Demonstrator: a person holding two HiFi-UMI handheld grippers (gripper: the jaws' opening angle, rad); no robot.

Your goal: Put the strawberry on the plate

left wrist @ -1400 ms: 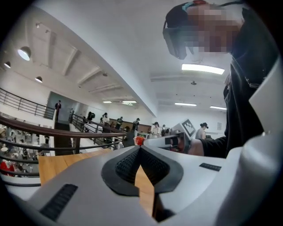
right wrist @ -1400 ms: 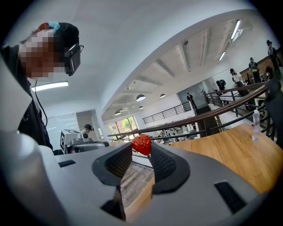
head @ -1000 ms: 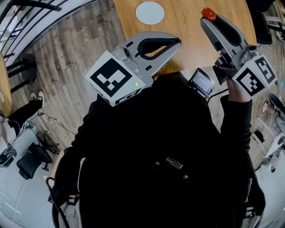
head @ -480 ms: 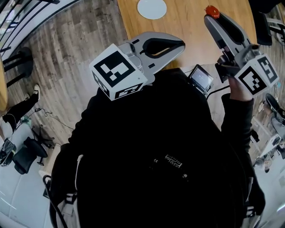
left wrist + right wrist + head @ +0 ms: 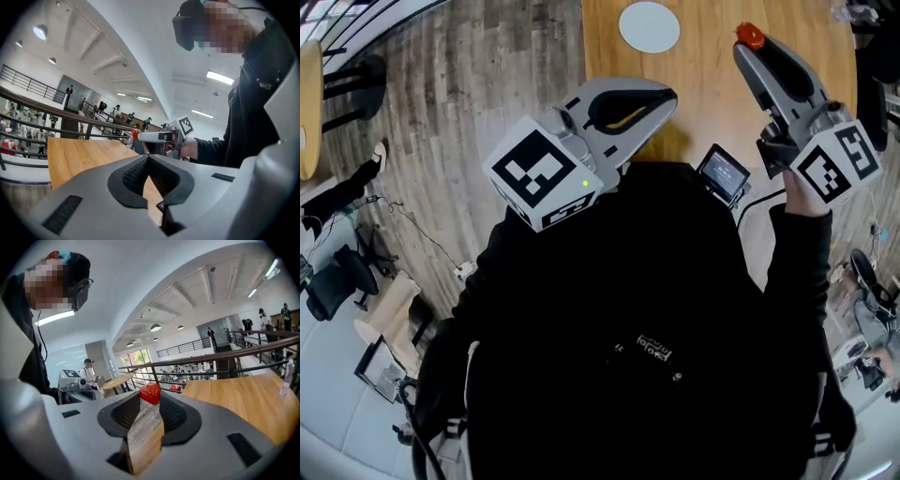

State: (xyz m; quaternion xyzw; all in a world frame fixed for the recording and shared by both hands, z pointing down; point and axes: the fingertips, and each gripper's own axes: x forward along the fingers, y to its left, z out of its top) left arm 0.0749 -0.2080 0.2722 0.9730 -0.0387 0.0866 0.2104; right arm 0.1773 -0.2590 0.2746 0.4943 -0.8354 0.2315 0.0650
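A red strawberry is pinched at the tips of my right gripper, held in the air over the right part of the wooden table. In the right gripper view the strawberry sits between the two pads of the right gripper. The round white plate lies on the table at the far side, left of the strawberry. My left gripper hovers over the table's near edge, shut and empty. In its own view, the left gripper has its pads together, and the strawberry shows beyond them.
A small screen device hangs at the person's chest by the table's near edge. Wooden floor lies left of the table, with a railing beyond. Chairs and cables stand at the far left.
The head view has swung, so table and plate sit further right in the picture. Both grippers keep nearly the same pose. The strawberry stays gripped.
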